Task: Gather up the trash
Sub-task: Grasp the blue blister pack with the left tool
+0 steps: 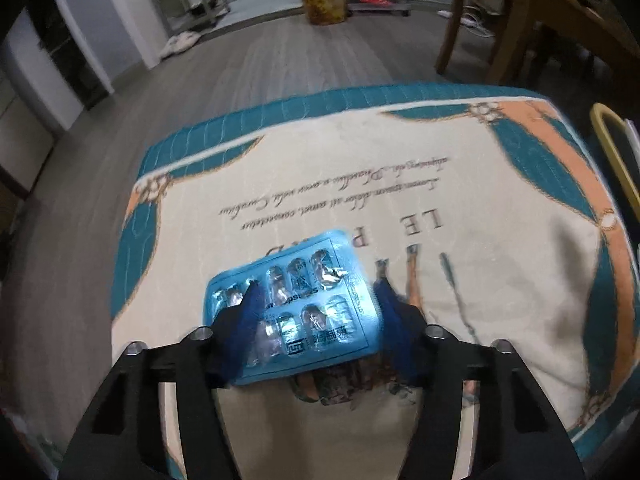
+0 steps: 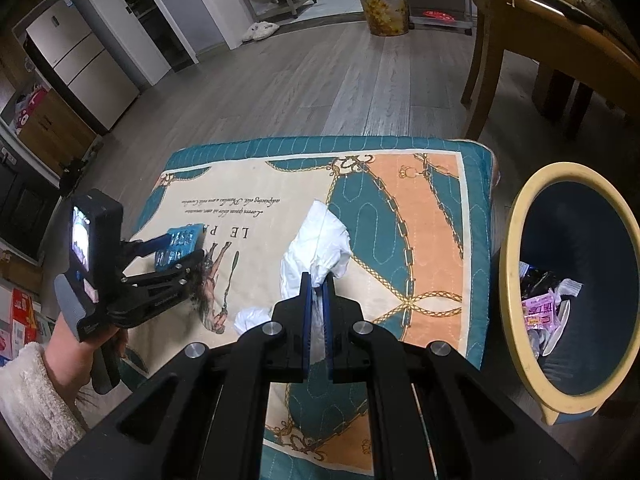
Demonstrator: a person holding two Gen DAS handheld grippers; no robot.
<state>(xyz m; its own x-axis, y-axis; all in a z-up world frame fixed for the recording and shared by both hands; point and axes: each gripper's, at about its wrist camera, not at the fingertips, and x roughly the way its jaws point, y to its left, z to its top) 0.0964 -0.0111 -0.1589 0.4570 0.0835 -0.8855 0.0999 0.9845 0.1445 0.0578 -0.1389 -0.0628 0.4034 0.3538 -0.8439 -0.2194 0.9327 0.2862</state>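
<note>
A blue blister pack [image 1: 316, 308] with burst foil cells sits tilted between the fingers of my left gripper [image 1: 320, 300], which is shut on it just above the printed cloth [image 1: 440, 184]. In the right wrist view, the left gripper [image 2: 176, 252] and the blister pack [image 2: 180, 240] are at the cloth's left side. My right gripper [image 2: 316, 284] is shut on a crumpled white tissue [image 2: 320, 236] that lies on the cloth [image 2: 400, 208]. A smaller white wad [image 2: 252, 316] lies just to its left. A yellow-rimmed bin [image 2: 516, 240] holding wrappers stands to the right.
The cloth covers a low table on a wooden floor. Wooden chair legs [image 2: 480, 60] stand behind it on the right. A flowered bin [image 2: 386, 8] full of trash is far back. A hand in a fluffy white sleeve [image 2: 32, 392] holds the left gripper.
</note>
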